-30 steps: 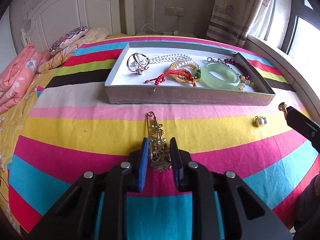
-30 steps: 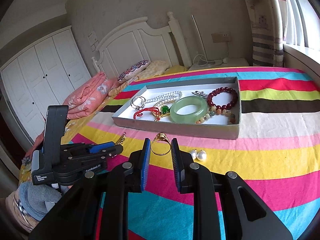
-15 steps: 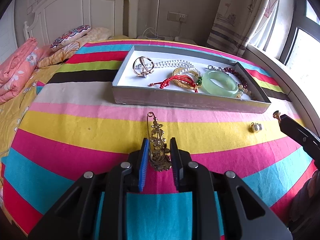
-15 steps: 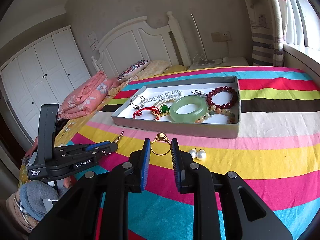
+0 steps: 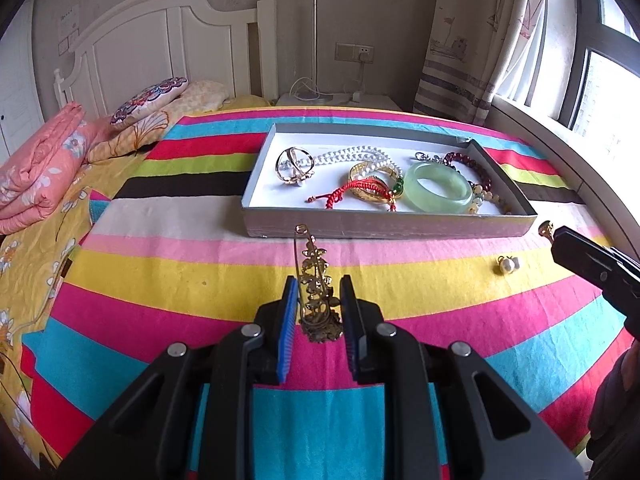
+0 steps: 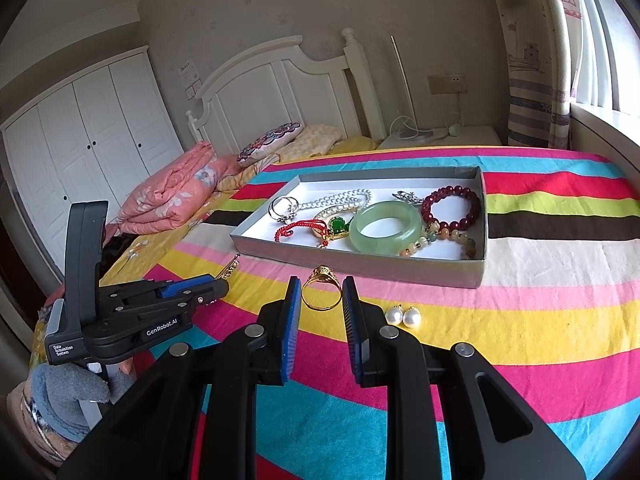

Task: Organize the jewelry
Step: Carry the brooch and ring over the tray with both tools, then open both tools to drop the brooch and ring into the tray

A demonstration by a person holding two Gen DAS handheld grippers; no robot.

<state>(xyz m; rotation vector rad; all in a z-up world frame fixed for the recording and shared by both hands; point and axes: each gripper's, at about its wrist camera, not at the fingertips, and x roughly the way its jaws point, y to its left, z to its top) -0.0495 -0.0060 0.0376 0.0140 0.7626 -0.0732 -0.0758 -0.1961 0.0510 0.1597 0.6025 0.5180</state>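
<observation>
While the gold brooch (image 5: 316,280) sits clamped in the left hand-held gripper (image 5: 318,304), the gold ring (image 6: 322,288) is pinched in the right hand-held gripper (image 6: 322,306), both above the striped bed (image 5: 160,280), just before the grey tray (image 5: 384,230); pearl earrings (image 6: 403,316) lie beside the ring.
</observation>
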